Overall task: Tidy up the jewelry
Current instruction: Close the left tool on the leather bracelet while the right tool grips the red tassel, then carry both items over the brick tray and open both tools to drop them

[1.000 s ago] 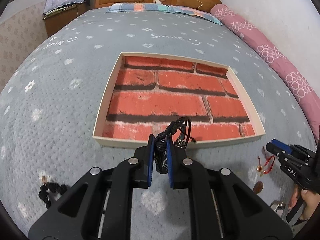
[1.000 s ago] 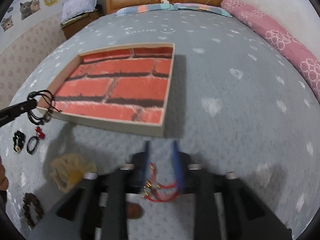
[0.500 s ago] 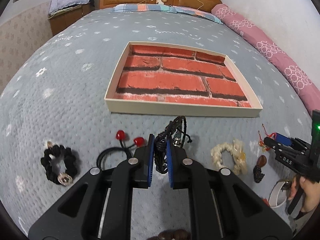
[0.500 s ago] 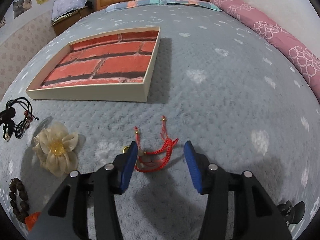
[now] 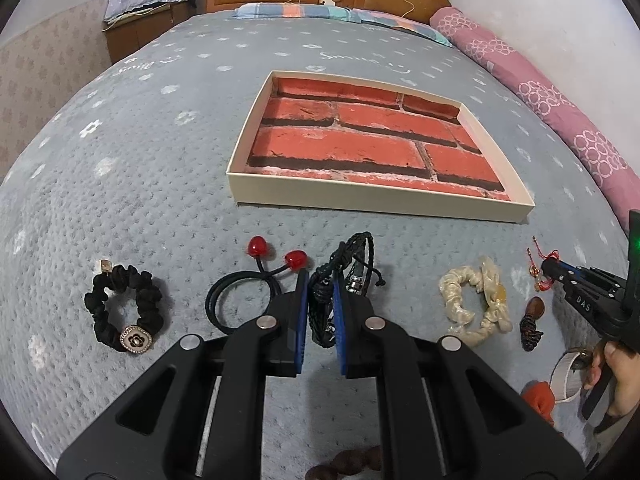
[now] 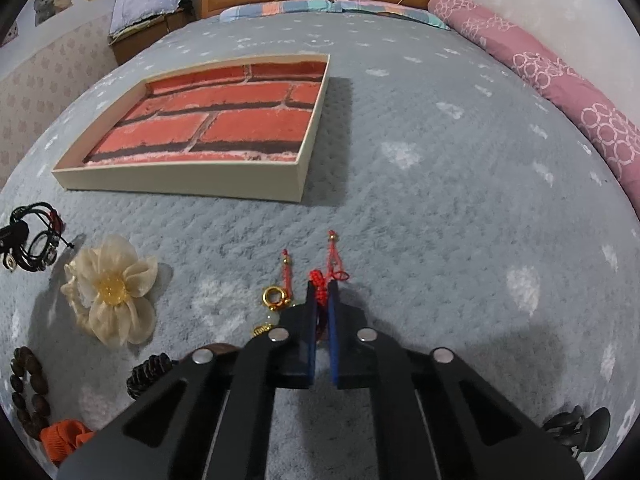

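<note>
My left gripper (image 5: 321, 280) is shut on a black braided cord bracelet (image 5: 352, 264) and holds it low over the grey bedspread, short of the shallow tray (image 5: 372, 196) with a red brick-pattern floor. My right gripper (image 6: 322, 292) is shut on a red cord bracelet (image 6: 326, 276) with gold beads and a gold ring (image 6: 274, 296), lying on the bedspread to the right of the tray (image 6: 180, 188). The right gripper also shows in the left wrist view (image 5: 560, 276), at the far right.
On the bedspread near the left gripper lie a black scrunchie (image 5: 122, 312), a black hair tie with red hearts (image 5: 256, 280), a cream flower scrunchie (image 5: 476, 304) and a brown tassel (image 5: 530, 322). Brown beads (image 6: 28, 388) and an orange ribbon (image 6: 66, 438) lie lower left. A pink bolster (image 6: 560, 76) lines the right edge.
My left gripper has drawn back from the tray with the black bracelet still in it. My right gripper has lowered and shut on the red cord bracelet.
</note>
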`<state>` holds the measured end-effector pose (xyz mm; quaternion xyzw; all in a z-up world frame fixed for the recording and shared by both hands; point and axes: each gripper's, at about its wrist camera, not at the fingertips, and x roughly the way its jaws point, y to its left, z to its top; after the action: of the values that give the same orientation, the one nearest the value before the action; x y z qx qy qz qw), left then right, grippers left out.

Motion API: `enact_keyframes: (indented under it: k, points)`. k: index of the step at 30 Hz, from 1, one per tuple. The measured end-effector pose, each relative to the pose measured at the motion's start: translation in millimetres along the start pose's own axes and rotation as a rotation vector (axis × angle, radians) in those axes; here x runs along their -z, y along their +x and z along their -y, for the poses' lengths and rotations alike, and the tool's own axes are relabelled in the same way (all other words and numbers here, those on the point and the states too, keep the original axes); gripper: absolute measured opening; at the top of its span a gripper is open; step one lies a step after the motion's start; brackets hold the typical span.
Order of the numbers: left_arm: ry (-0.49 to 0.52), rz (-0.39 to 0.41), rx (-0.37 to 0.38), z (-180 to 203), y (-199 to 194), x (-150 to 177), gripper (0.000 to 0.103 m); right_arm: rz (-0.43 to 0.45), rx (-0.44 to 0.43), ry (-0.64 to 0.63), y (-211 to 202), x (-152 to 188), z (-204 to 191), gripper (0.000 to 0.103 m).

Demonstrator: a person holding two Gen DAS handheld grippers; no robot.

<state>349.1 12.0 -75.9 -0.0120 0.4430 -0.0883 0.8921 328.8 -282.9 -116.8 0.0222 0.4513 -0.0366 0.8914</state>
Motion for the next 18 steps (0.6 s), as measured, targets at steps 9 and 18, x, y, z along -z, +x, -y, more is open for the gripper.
enact_keyframes:
  k: [9, 18]
  points:
    - [-0.004, 0.013, 0.011, -3.2, 2.9, -7.8, 0.01, 0.046, -0.012, 0.011, -7.8, -8.8, 6.2, 0.004]
    - [0.006, 0.041, 0.032, 1.4, -6.3, -23.2, 0.01, 0.099, -0.029, 0.032, -22.5, -30.6, 14.1, 0.004]
